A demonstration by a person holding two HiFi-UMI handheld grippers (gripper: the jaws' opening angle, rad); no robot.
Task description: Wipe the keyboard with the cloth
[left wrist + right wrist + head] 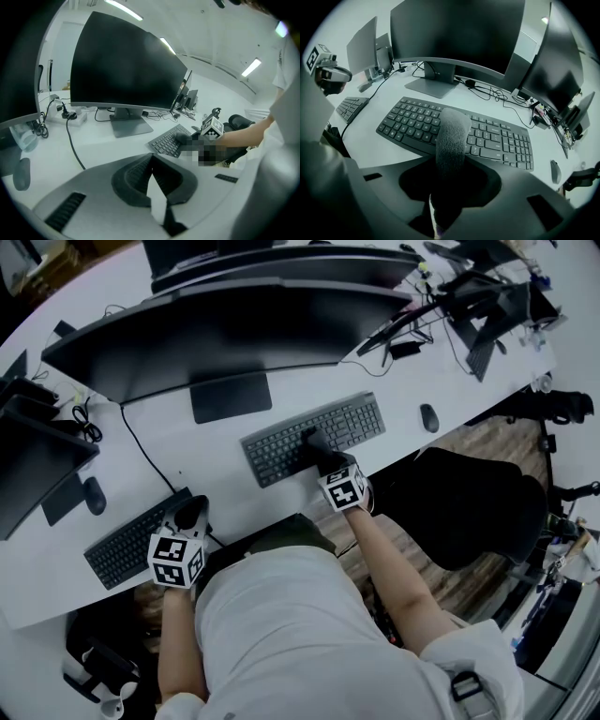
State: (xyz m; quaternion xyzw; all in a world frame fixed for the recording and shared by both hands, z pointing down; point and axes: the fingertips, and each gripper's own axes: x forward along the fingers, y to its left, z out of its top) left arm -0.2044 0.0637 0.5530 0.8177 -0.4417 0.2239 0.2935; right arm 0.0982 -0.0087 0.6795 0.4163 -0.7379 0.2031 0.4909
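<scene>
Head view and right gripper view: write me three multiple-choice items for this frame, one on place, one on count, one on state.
1. The cloth reaches over: A the keyboard; B a mouse; C a monitor stand.
2. Keyboards on the desk: A one; B two; C four.
3. The right gripper is: A open, empty; B shut on the cloth; C shut on a mouse.
Key: A, the cloth's tip lies above the keys; B, a second keyboard lies further left; B, the cloth stands pinched in it.
</scene>
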